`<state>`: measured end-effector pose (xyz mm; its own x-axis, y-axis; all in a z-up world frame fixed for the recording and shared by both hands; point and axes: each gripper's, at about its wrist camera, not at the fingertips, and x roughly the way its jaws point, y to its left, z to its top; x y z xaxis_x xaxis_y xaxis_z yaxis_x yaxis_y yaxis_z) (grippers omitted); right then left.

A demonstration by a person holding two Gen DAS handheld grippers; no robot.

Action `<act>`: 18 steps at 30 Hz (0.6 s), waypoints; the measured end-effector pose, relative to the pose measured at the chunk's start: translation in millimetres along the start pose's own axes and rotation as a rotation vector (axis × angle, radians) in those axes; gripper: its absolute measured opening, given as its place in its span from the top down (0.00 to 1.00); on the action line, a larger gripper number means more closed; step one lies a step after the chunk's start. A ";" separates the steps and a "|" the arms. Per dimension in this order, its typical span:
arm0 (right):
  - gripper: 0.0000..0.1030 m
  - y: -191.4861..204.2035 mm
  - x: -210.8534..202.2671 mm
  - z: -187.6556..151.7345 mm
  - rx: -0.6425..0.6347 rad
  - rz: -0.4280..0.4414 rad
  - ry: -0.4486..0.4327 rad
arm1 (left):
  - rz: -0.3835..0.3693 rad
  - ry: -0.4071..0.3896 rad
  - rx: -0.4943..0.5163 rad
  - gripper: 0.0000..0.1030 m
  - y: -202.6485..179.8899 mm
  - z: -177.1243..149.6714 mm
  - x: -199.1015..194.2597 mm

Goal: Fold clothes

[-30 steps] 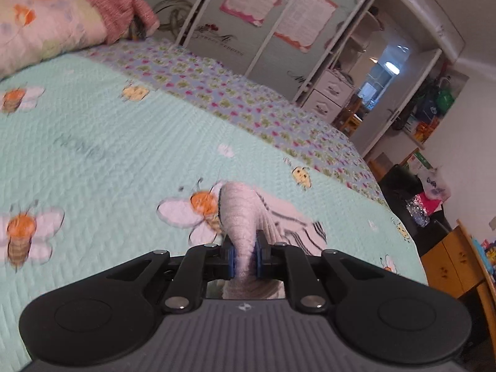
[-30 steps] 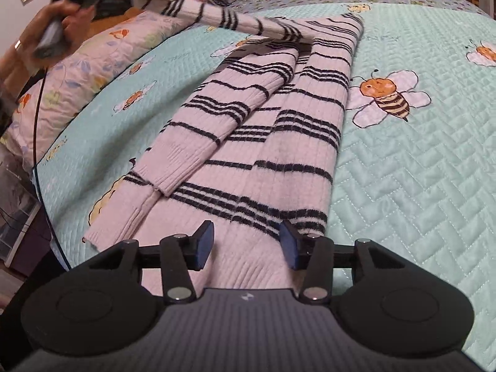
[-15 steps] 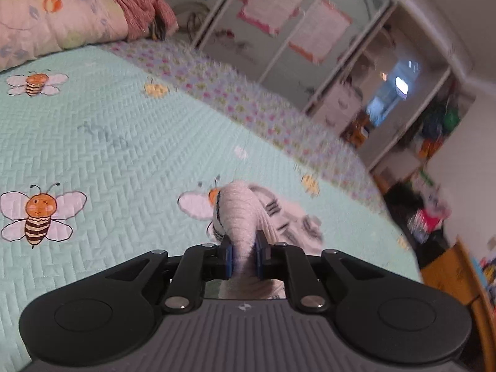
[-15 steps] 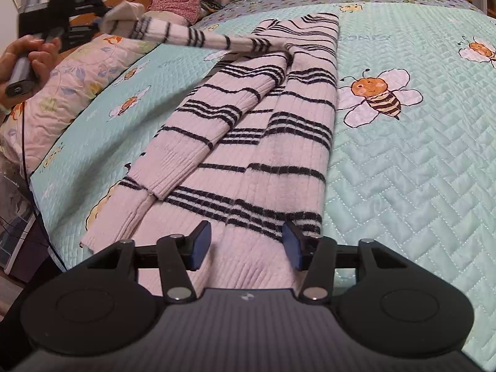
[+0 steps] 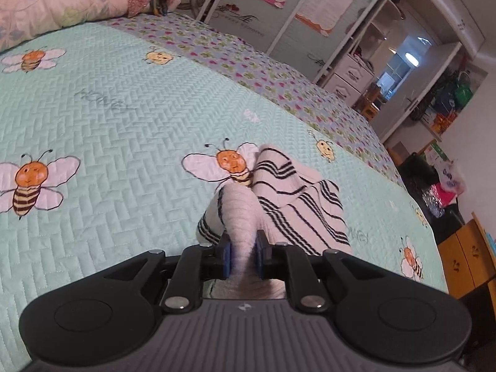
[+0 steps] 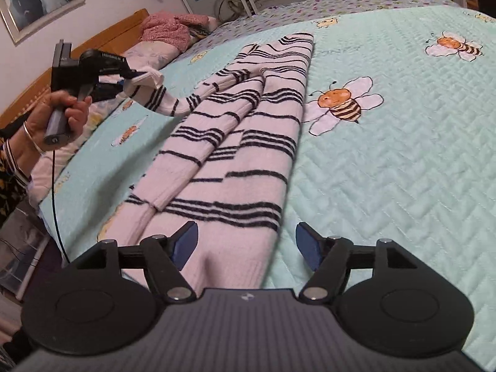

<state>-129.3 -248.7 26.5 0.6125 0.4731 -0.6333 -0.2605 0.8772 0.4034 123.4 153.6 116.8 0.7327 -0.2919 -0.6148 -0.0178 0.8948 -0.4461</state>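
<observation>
A pale pink sweater with black stripes [image 6: 235,155] lies lengthwise on the bed, folded narrow, one sleeve laid along its left side. My left gripper [image 5: 241,260] is shut on the cuff of the other sleeve [image 5: 240,217]. In the right wrist view the same gripper [image 6: 124,82] holds that cuff in the air to the left of the sweater, and the sleeve [image 6: 173,105] hangs from it back to the shoulder. My right gripper [image 6: 246,245] hovers over the sweater's near hem [image 6: 229,266]; its jaws are opening wide and its pads [image 6: 186,241] stand clear of the cloth.
The bed wears a mint quilt with bee prints [image 6: 403,155]. A floral pillow [image 5: 55,3] and a pink garment [image 6: 167,28] lie by the wooden headboard [image 6: 93,43]. A person's hand [image 6: 52,114] grips the left tool. Wardrobes [image 5: 279,9] and drawers stand beyond the bed.
My right gripper's jaws have spread much wider over the hem. The left gripper has come down with the sleeve cuff, and the sleeve now sags lower beside the sweater.
</observation>
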 end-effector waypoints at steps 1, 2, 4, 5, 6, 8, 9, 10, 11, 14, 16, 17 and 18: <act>0.31 0.8 -0.1 -1.3 -0.008 0.003 -0.004 | -0.002 -0.001 0.011 0.86 -3.6 1.8 -1.0; 0.32 0.7 -0.1 -2.3 -0.008 0.007 -0.009 | -0.004 -0.002 0.022 0.86 -7.4 3.7 -1.8; 0.32 -1.0 0.3 -3.7 0.005 0.017 -0.025 | 0.004 -0.015 0.063 0.86 -17.2 8.7 -2.3; 0.32 -3.2 0.1 -3.9 0.021 0.020 -0.032 | 0.008 -0.023 0.085 0.86 -22.1 11.4 -4.0; 0.32 -2.8 -1.1 -3.5 0.019 0.010 -0.037 | 0.012 -0.030 0.106 0.86 -27.1 13.3 -4.8; 0.32 5.6 -4.2 -2.3 -0.038 -0.038 -0.045 | 0.017 -0.034 0.145 0.86 -35.0 15.0 -5.8; 0.32 9.8 -5.8 -1.7 -0.066 -0.062 -0.049 | 0.020 -0.033 0.161 0.86 -38.3 15.0 -5.5; 0.32 18.3 -6.6 -1.4 -0.120 -0.090 -0.053 | 0.018 -0.025 0.167 0.86 -40.4 13.6 -3.3; 0.32 31.5 -5.6 -1.7 -0.197 -0.116 -0.056 | 0.016 -0.017 0.172 0.85 -42.5 12.1 -1.1; 0.32 71.7 7.1 -7.2 -0.374 -0.140 -0.041 | 0.005 0.003 0.180 0.85 -45.5 4.6 4.5; 0.33 91.9 21.4 -13.2 -0.461 -0.159 -0.018 | 0.000 0.014 0.189 0.84 -47.2 0.5 6.8; 0.35 98.0 29.6 -15.5 -0.491 -0.189 -0.002 | 0.000 0.018 0.196 0.84 -47.3 -0.7 7.9; 0.38 100.7 37.6 -16.6 -0.509 -0.217 0.017 | 0.000 0.021 0.202 0.84 -47.5 -1.8 8.9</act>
<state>-144.9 -141.2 32.3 0.6809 0.2746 -0.6789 -0.4601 0.8817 -0.1048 129.5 107.9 131.3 0.7180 -0.2974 -0.6293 0.1210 0.9437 -0.3079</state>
